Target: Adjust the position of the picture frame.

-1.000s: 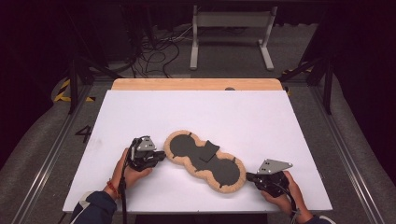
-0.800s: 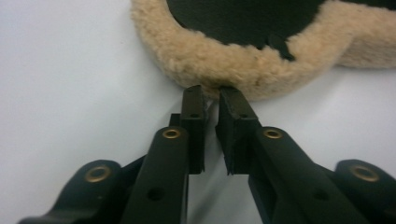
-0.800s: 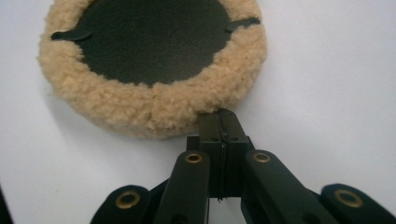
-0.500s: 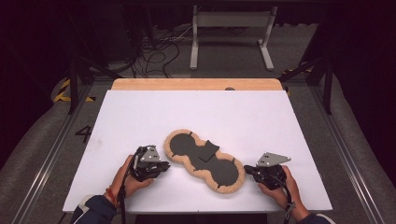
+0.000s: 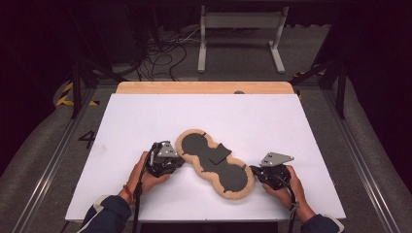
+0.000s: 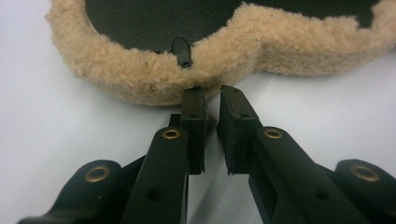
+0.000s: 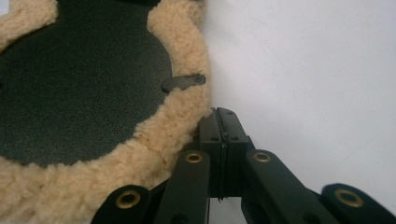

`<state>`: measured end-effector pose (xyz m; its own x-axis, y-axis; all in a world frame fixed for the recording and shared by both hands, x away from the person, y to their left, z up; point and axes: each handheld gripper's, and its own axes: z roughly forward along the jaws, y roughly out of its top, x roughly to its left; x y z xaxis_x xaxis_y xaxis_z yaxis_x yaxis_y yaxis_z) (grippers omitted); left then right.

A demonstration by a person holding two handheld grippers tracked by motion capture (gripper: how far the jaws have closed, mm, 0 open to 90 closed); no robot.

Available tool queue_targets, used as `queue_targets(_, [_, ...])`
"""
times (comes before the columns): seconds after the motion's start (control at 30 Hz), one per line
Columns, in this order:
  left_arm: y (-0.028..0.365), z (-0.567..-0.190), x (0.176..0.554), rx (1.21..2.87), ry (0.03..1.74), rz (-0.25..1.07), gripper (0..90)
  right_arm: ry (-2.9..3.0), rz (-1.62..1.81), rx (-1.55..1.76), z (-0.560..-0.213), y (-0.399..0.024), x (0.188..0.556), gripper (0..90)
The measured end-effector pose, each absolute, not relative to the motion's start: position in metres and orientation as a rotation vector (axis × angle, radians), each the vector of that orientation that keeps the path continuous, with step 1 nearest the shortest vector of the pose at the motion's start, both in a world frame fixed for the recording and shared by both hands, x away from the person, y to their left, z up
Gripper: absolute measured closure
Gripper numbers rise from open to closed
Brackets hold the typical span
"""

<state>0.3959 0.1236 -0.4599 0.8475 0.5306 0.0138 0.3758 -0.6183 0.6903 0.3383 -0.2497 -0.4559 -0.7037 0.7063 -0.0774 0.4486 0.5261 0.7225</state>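
A figure-eight pad (image 5: 214, 162) with a tan fleece rim and black inner faces lies flat on the white table (image 5: 145, 121). My left gripper (image 5: 180, 162) is at the pad's left lobe. In the left gripper view its jaws (image 6: 212, 93) have just opened a little to a narrow gap, nothing between them, tips at the fleece (image 6: 140, 74) below a small black tab (image 6: 182, 51). My right gripper (image 5: 252, 170) is at the pad's right lobe. In the right gripper view it (image 7: 219, 112) is shut on nothing, beside the fleece edge (image 7: 182, 107) near another tab (image 7: 184, 83).
A loose black flap (image 5: 218, 153) lies on the pad's waist. A wooden strip (image 5: 204, 87) edges the table's far side. Beyond it stand a metal frame (image 5: 238, 29) and floor cables (image 5: 160, 48). Metal rails run along both table sides.
The left gripper has slid right up to the pad's left lobe. The right gripper has moved left to the pad's right lobe. The pad has stayed put.
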Motion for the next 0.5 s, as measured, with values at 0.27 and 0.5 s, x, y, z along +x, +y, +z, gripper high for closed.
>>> queue_targets(0.27, [0.121, -0.46, 0.422, 2.282, 0.698, 0.266, 77.5, 2.484, 1.018, 0.867, -0.455, -0.238, 0.329, 90.0])
queue_targets(0.5, [0.113, -0.461, 0.426, 2.271, 0.693, 0.272, 72.9, 2.557, 1.046, 0.752, -0.456, -0.22, 0.316, 90.0])
